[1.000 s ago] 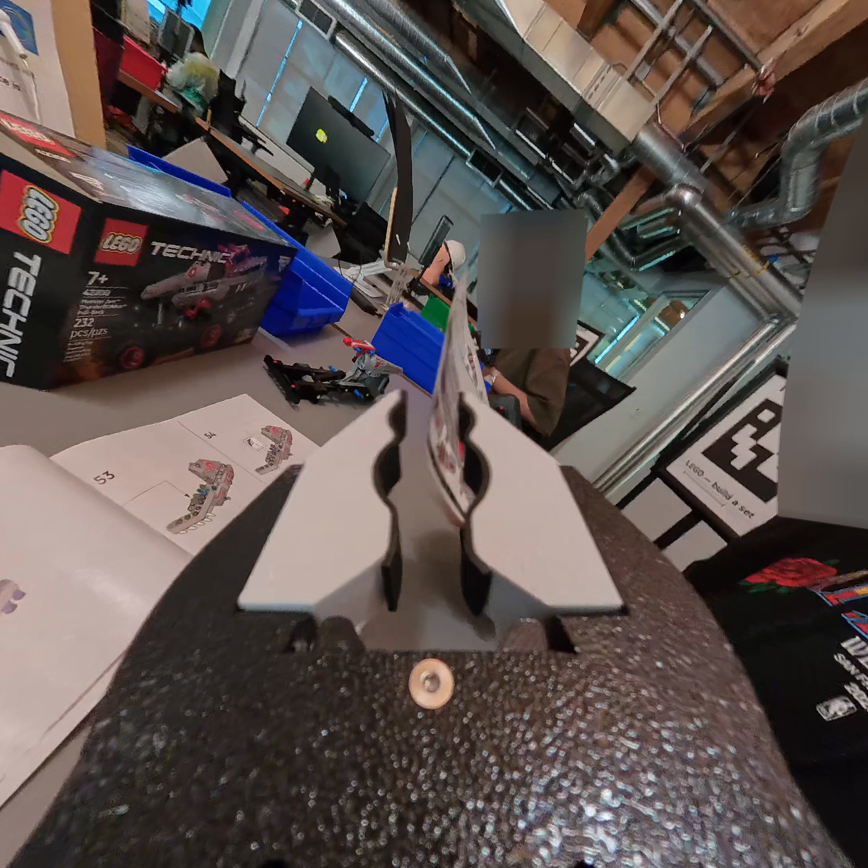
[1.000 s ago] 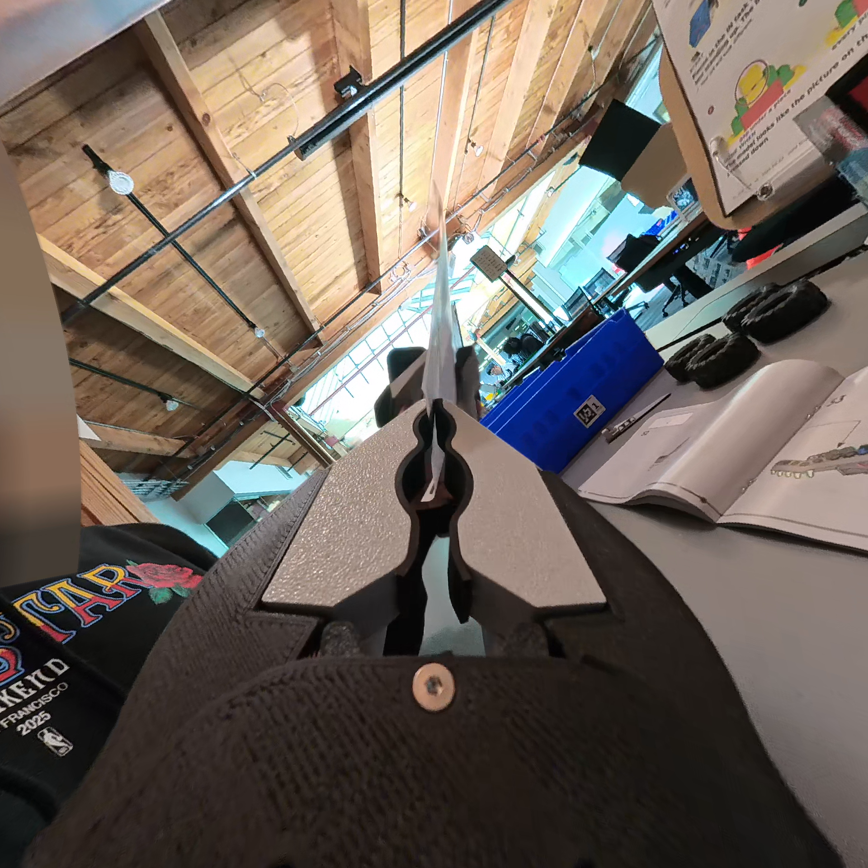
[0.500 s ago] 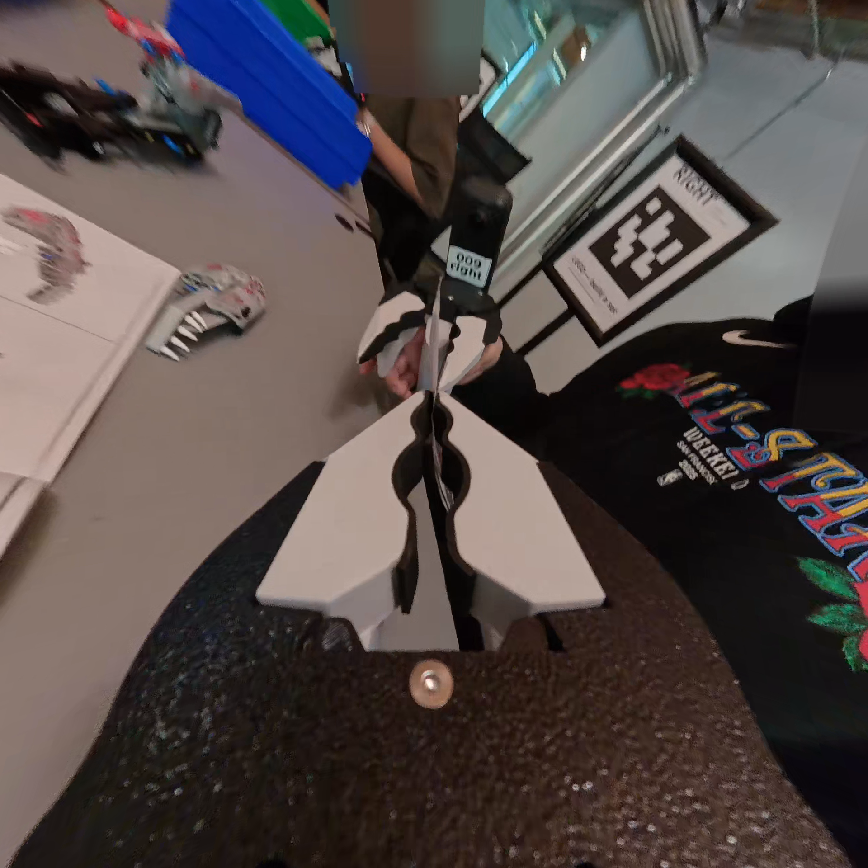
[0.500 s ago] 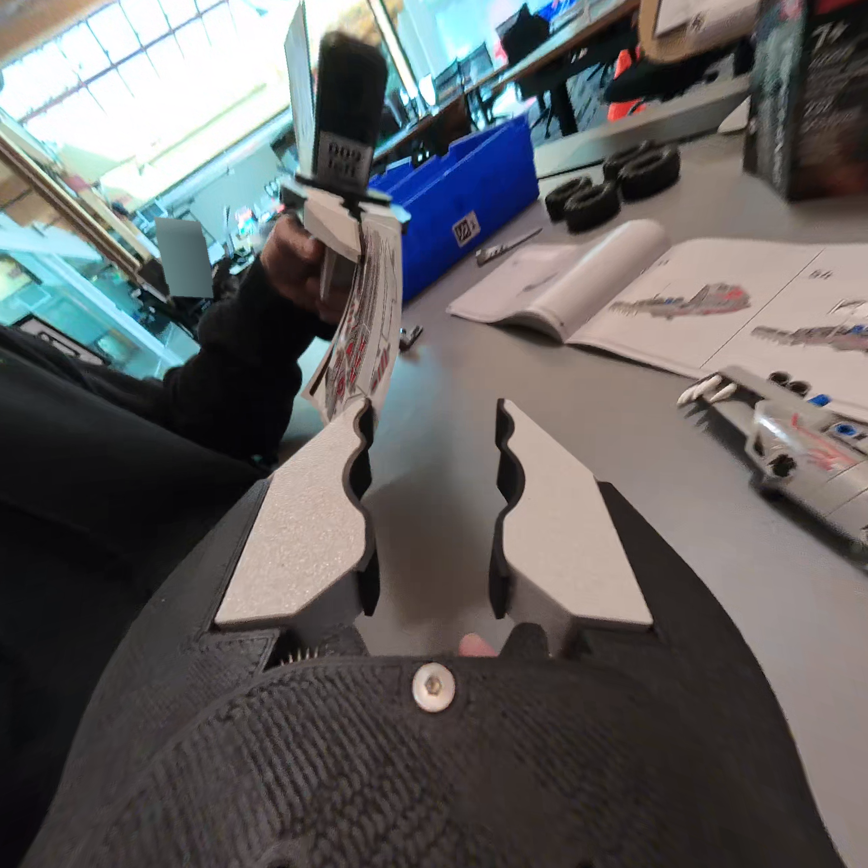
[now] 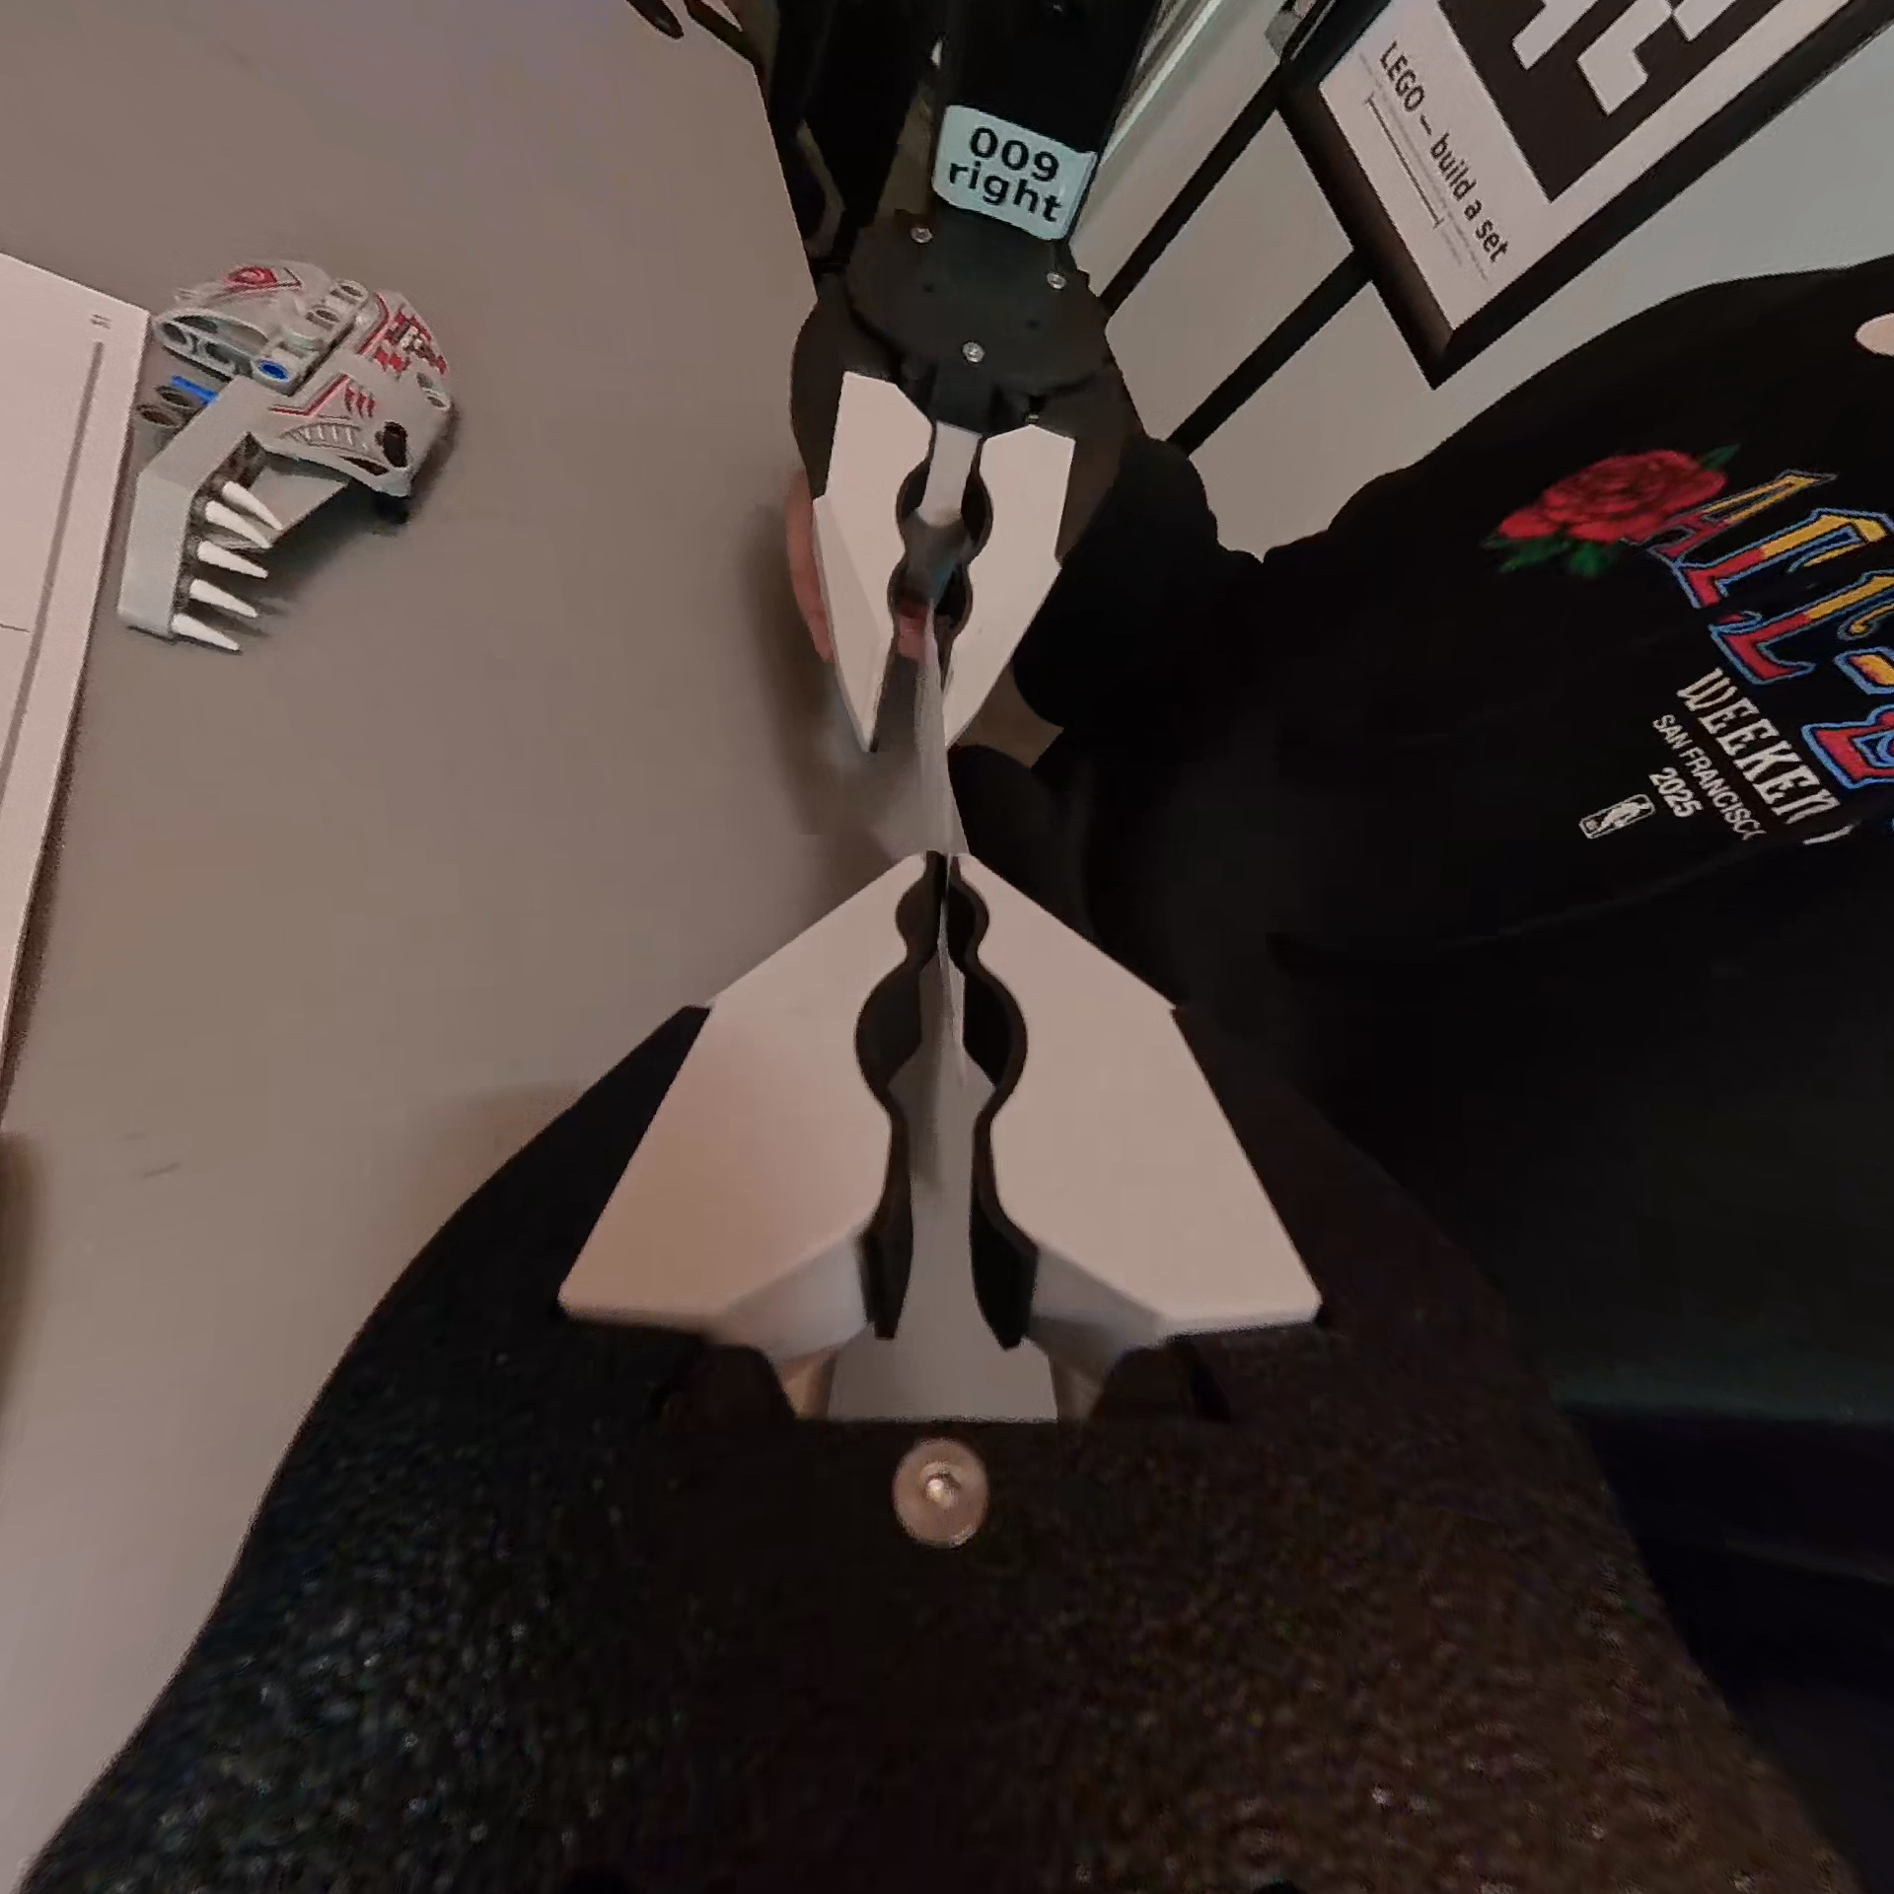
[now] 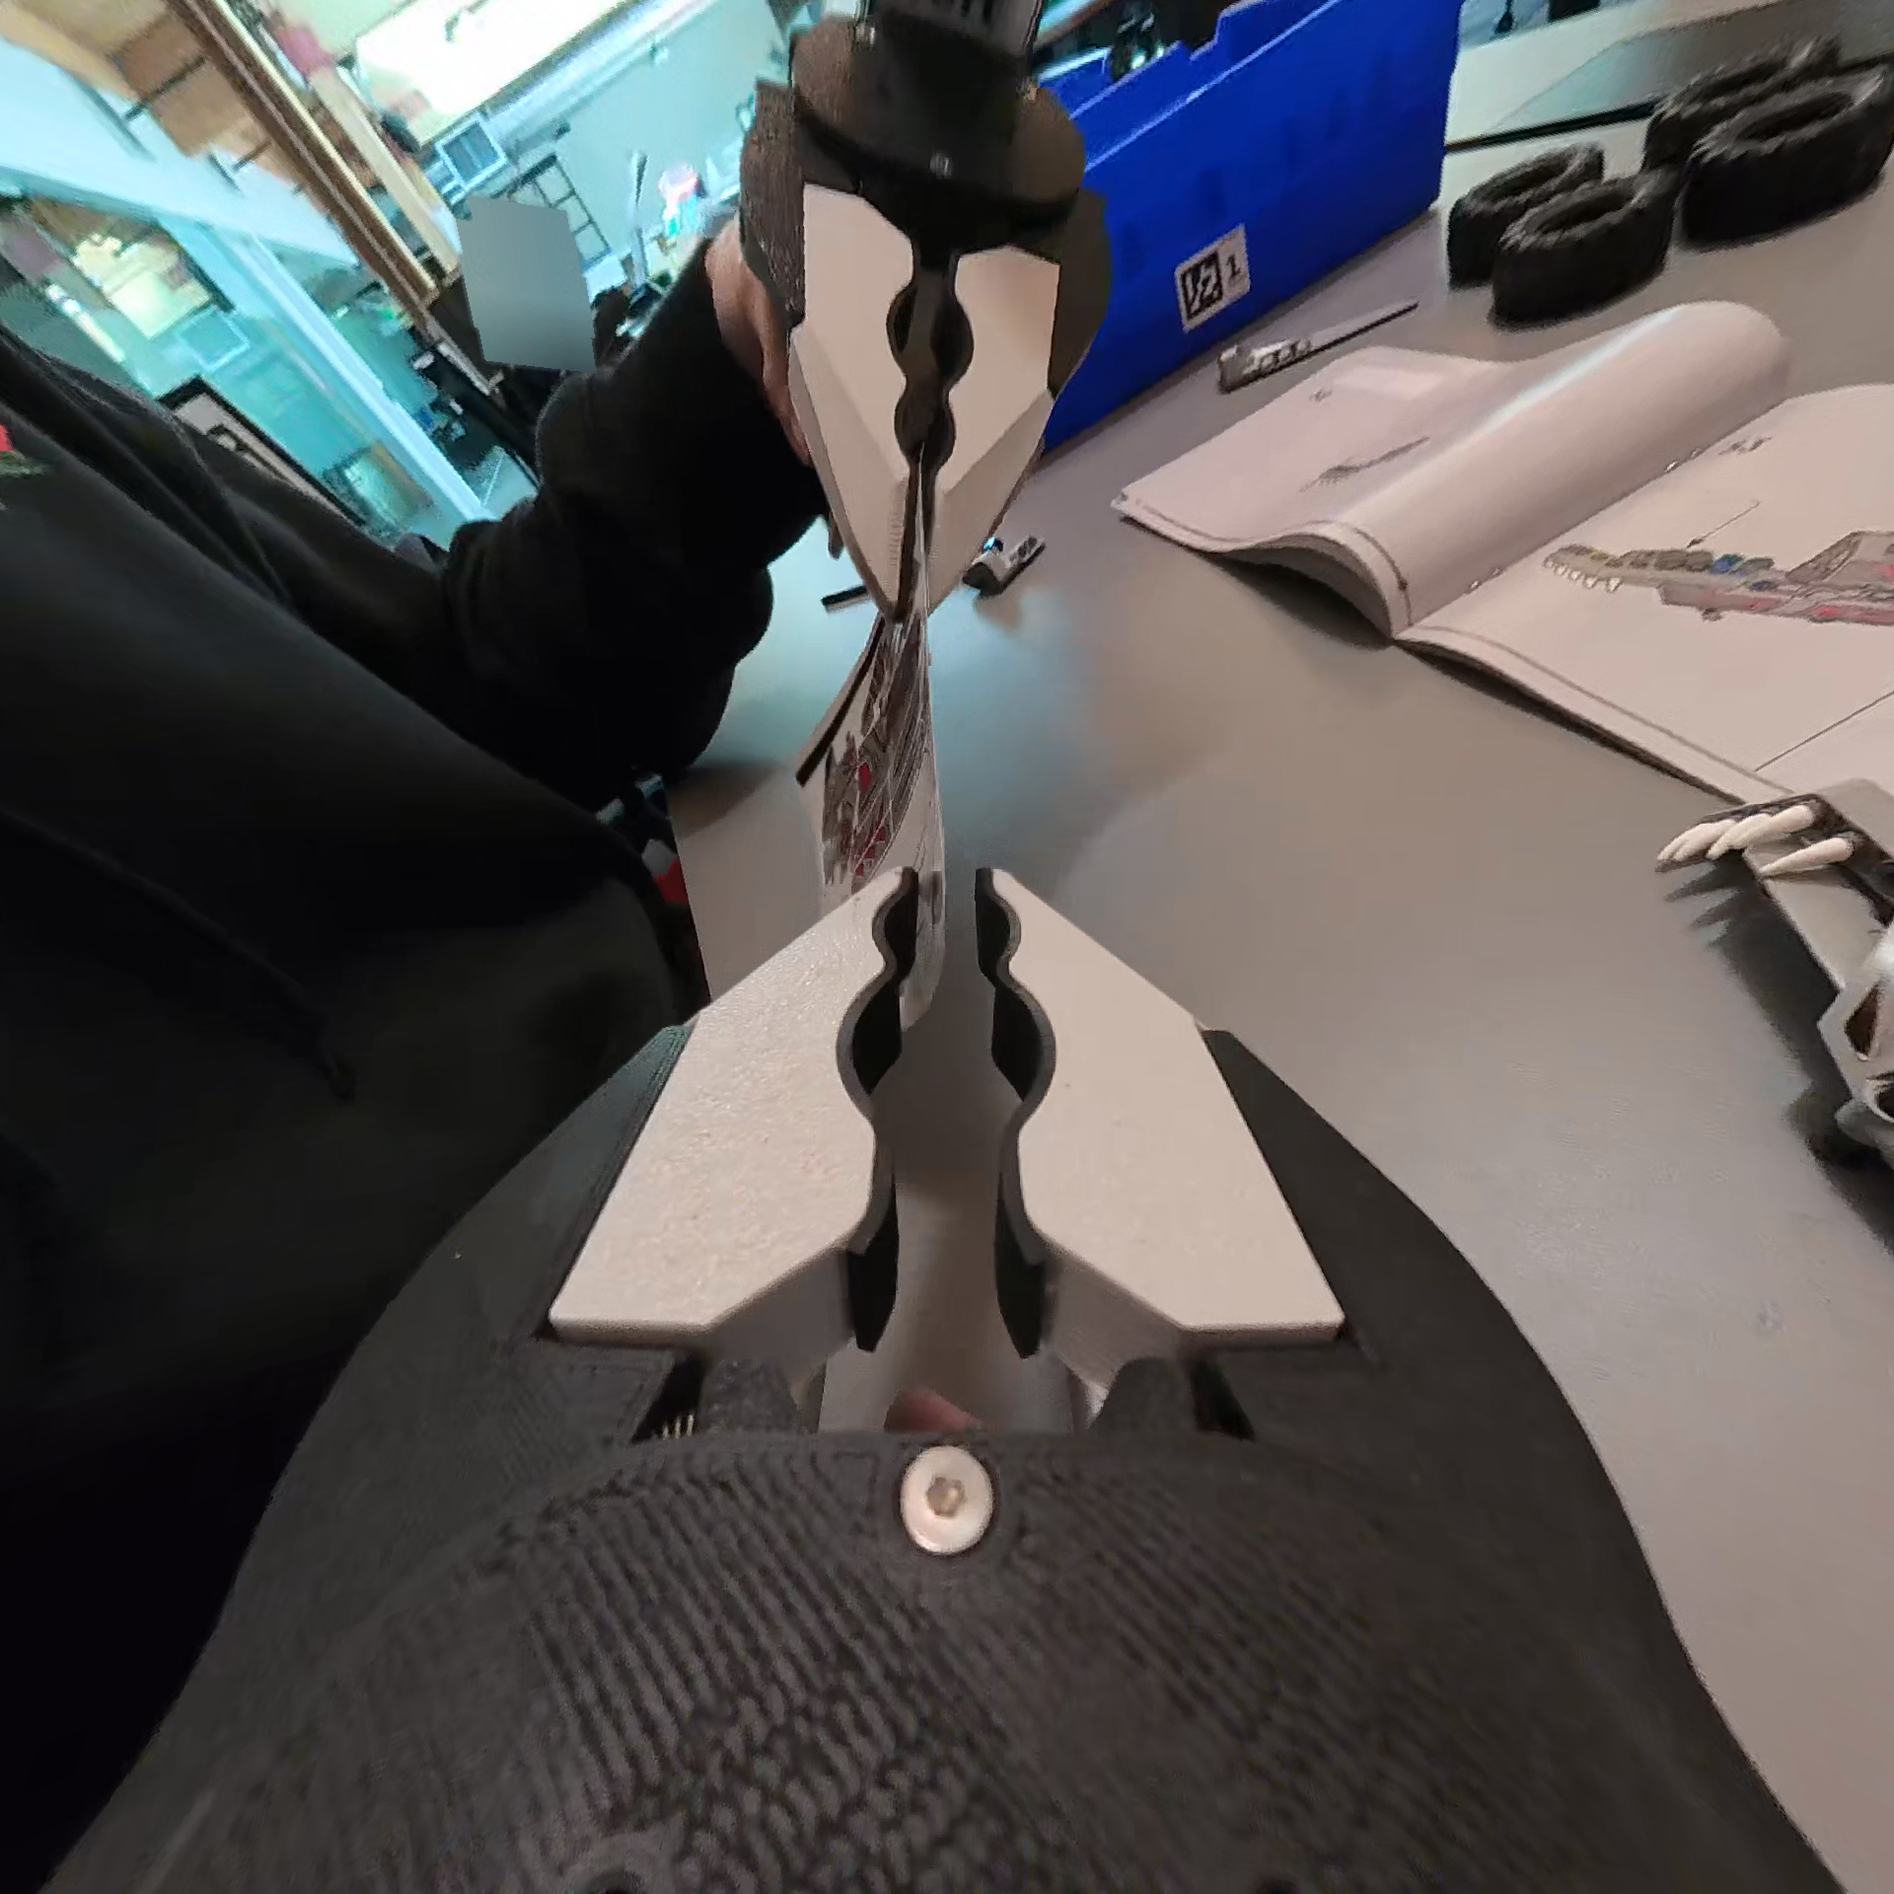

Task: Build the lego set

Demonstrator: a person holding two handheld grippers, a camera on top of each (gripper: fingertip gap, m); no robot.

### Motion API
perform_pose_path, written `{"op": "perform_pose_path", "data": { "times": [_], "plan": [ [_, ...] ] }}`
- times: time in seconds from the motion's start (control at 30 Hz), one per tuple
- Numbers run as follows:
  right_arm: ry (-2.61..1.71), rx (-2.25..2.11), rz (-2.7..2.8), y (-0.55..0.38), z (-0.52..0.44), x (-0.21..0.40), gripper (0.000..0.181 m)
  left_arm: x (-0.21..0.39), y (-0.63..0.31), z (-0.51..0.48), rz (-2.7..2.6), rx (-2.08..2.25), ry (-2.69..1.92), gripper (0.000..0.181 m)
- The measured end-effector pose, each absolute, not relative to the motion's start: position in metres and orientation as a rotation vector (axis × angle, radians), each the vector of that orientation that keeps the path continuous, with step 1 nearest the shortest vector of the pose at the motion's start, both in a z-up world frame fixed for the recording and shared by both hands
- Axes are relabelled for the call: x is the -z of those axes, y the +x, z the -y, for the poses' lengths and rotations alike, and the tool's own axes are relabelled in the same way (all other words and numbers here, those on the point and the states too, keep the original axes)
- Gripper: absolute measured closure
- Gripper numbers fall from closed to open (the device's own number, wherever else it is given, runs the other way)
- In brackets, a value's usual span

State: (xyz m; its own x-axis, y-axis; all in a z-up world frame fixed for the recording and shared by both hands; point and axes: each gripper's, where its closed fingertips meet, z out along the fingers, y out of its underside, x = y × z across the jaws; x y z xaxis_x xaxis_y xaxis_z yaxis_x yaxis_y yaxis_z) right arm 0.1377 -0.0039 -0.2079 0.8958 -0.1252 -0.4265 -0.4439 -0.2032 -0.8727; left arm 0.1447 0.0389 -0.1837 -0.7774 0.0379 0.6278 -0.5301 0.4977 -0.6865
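A printed sticker sheet (image 6: 887, 758) hangs edge-on between my two grippers, above the grey table (image 5: 461, 922). My left gripper (image 5: 938, 861) is shut on one end of it; it also shows at the top of the right wrist view (image 6: 912, 605). My right gripper (image 6: 948, 876) faces it with a narrow gap between its fingers. The sheet's other end sits in that gap against the left finger. The right gripper also shows in the left wrist view (image 5: 907, 728). A grey lego jaw piece with white teeth (image 5: 297, 430) lies on the table.
An open instruction booklet (image 6: 1537, 543) lies beside the toothed piece (image 6: 1804, 881). A blue bin (image 6: 1261, 184) and several black tyres (image 6: 1640, 184) stand behind it. A person's black printed sweatshirt (image 5: 1537, 820) is close along the table's edge. The left gripper's tips are roughly 6 centimetres from the right gripper's.
Both grippers have tilted down toward the table. The right gripper let go of the sheet, opened wide, and has now narrowed around the sheet's free end. The left kept its hold.
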Motion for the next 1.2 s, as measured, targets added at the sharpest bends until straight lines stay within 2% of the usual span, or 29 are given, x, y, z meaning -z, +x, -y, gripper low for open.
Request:
{"op": "perform_pose_path", "data": {
  "times": [0.07,0.43,0.53,0.77,1.03,1.2],
  "plan": [
    [-1.777,-0.313,-0.415,0.138,0.003,0.211,0.181,0.187,0.145,-0.037,2.182,-1.247,0.386,0.181],
    [-1.709,-0.361,-0.570,0.152,0.009,0.214,0.181,0.196,0.176,-0.029,2.206,-1.336,0.501,0.176],
    [-1.701,-0.364,-0.588,0.152,0.010,0.214,0.181,0.205,0.178,-0.031,2.258,-1.312,0.504,0.181],
    [-1.742,-0.344,-0.581,0.154,0.014,0.218,0.181,0.208,0.177,-0.032,2.295,-1.328,0.419,0.181],
    [-1.860,-0.317,-0.501,0.159,0.014,0.229,0.164,0.215,0.170,-0.034,2.292,-1.214,0.366,0.181],
    [-1.872,-0.377,-0.444,0.158,0.010,0.228,0.179,0.218,0.169,-0.033,2.295,-1.182,0.369,0.181]
  ]
}}
